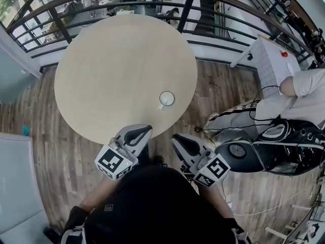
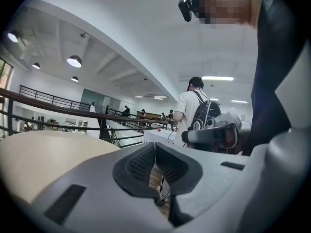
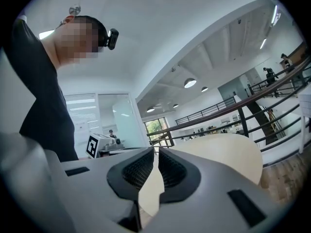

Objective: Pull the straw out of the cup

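Left gripper [image 1: 146,130] and right gripper [image 1: 176,139], each pressed together, empty, short of the cup [image 1: 166,98].

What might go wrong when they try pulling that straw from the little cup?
The cup looks light and stands alone on the table; tugging the straw could tip or drag it unless the left gripper steadies it. The straw is thin and barely pokes out, so the right gripper may miss it or knock the cup.

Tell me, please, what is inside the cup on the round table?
A pale straw seems to poke over the near rim of the cup; the view is too small to show other contents.
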`<action>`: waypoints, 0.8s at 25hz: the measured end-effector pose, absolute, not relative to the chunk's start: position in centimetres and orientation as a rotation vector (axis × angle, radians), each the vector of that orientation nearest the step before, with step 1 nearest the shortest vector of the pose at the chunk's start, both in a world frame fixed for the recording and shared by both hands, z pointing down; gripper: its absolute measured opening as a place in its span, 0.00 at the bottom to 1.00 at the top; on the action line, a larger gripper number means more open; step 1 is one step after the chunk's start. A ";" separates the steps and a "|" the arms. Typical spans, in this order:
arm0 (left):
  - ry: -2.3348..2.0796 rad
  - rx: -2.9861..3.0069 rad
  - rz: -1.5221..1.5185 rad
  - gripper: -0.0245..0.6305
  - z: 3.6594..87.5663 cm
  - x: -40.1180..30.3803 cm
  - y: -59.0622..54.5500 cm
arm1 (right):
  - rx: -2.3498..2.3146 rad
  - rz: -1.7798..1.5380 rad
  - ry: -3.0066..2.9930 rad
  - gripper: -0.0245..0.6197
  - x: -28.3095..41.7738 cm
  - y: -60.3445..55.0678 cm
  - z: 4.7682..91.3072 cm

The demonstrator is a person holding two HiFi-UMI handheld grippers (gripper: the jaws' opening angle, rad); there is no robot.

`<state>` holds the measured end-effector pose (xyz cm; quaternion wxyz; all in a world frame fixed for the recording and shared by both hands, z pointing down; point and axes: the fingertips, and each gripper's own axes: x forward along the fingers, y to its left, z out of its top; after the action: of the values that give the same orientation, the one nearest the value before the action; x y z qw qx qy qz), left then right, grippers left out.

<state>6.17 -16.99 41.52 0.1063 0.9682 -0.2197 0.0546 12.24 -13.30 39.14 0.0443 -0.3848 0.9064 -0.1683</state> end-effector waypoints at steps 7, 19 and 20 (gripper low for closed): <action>-0.575 2.929 0.157 0.05 42.3 6.1 -20.9 | -1.236 -0.390 2.822 0.08 11.1 -17.1 38.6; -0.601 2.942 0.136 0.06 43.8 7.7 -23.5 | -1.282 -0.360 2.880 0.11 13.4 -20.6 42.5; -0.592 2.961 0.146 0.06 44.0 8.1 -23.8 | -1.293 -0.323 2.903 0.14 13.7 -21.2 42.9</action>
<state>8.08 -23.76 44.03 0.0591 0.9777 -0.1955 0.0483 13.67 -21.24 42.85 -0.0263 -0.4045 0.9085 -0.1011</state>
